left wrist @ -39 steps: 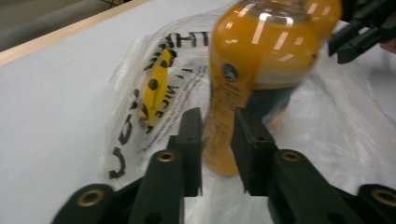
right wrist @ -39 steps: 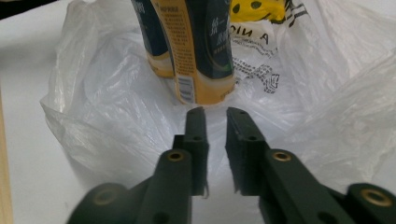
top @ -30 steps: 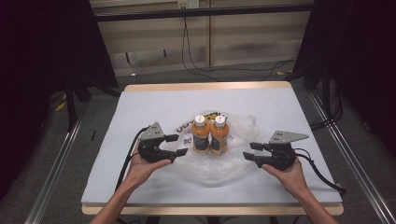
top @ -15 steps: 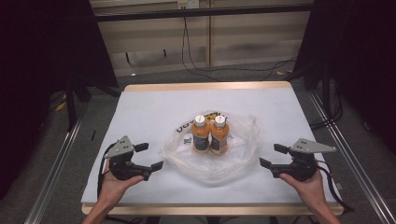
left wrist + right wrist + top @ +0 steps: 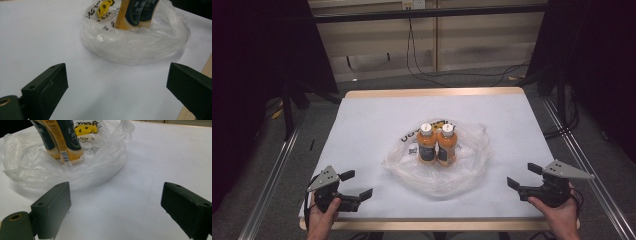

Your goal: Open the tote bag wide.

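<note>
Two orange bottles (image 5: 437, 144) with white caps stand upright side by side inside a clear plastic bag (image 5: 464, 170) that lies spread open mid-table. My left gripper (image 5: 358, 183) sits near the front left corner, well apart from the bag. Its jaws have just been opening and hold nothing. My right gripper (image 5: 522, 175) rests near the front right edge, also clear of the bag, jaws just opened wide and empty. In the left gripper view the bag (image 5: 140, 47) and bottles (image 5: 132, 12) lie beyond the jaws. The right gripper view shows the bag (image 5: 37, 170) and bottles (image 5: 62, 140) ahead to the left.
The table's white cover (image 5: 377, 120) ends at a wooden front edge (image 5: 437, 222). Metal rails (image 5: 272, 185) run along both sides of the table. Cables (image 5: 427, 75) lie on the floor behind it, with dark curtains left and right.
Both grippers have pulled away from the bag, outward and toward the front corners of the table. Their jaws stand wider apart than before. The bag and bottles stayed put.
</note>
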Demonstrator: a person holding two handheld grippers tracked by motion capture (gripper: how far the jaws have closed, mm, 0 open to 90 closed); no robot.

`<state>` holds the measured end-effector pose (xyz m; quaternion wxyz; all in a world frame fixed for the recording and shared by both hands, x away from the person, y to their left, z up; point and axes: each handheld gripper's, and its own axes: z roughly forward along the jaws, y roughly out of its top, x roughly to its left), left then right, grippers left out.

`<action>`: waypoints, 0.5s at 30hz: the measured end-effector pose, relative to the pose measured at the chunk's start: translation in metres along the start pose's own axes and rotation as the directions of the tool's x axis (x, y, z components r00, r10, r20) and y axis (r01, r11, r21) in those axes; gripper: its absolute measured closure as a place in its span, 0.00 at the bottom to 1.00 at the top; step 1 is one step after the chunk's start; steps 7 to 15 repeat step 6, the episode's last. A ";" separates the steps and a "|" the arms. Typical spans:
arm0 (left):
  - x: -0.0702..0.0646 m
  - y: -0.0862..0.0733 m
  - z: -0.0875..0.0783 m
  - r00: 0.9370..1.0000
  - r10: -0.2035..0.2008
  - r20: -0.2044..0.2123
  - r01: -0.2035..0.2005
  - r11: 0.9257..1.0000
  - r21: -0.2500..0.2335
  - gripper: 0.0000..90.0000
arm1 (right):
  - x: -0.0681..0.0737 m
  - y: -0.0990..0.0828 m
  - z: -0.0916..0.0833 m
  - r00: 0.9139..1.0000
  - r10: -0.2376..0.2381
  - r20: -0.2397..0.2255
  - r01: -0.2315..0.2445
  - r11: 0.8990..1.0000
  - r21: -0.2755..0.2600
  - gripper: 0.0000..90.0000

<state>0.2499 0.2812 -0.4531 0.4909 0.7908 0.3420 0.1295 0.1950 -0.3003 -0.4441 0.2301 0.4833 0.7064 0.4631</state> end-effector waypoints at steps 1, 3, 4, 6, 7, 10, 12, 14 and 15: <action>0.001 -0.001 -0.003 1.000 0.008 -0.019 -0.008 1.000 -0.009 0.04 | -0.002 0.000 -0.001 1.000 0.000 0.010 0.000 1.000 -0.003 0.08; 0.004 -0.003 -0.006 0.999 0.006 -0.036 -0.007 0.999 -0.043 0.04 | -0.006 0.000 -0.001 1.000 0.004 0.025 -0.004 1.000 -0.005 0.08; 0.003 -0.004 -0.005 0.999 0.005 -0.036 -0.006 0.999 -0.040 0.04 | -0.007 -0.001 -0.001 1.000 0.012 0.028 -0.012 1.000 -0.010 0.07; 0.004 -0.003 -0.002 0.999 0.019 -0.040 -0.020 1.000 -0.024 0.04 | -0.008 -0.001 -0.001 0.999 0.017 0.028 -0.016 1.000 -0.010 0.07; 0.004 -0.003 -0.002 0.999 0.019 -0.040 -0.020 1.000 -0.024 0.04 | -0.008 -0.001 -0.001 0.999 0.017 0.028 -0.016 1.000 -0.010 0.07; 0.004 -0.003 -0.002 0.999 0.019 -0.040 -0.020 1.000 -0.024 0.04 | -0.008 -0.001 -0.001 0.999 0.017 0.028 -0.016 1.000 -0.010 0.07; 0.004 -0.003 -0.002 0.999 0.019 -0.040 -0.020 1.000 -0.024 0.04 | -0.008 -0.001 -0.001 0.999 0.017 0.028 -0.016 1.000 -0.010 0.07; 0.004 -0.003 -0.002 0.999 0.019 -0.040 -0.020 1.000 -0.024 0.04 | -0.008 -0.001 -0.001 0.999 0.017 0.028 -0.016 1.000 -0.010 0.07; 0.004 -0.003 -0.002 0.999 0.019 -0.040 -0.020 1.000 -0.024 0.04 | -0.008 -0.001 -0.001 0.999 0.017 0.028 -0.016 1.000 -0.010 0.07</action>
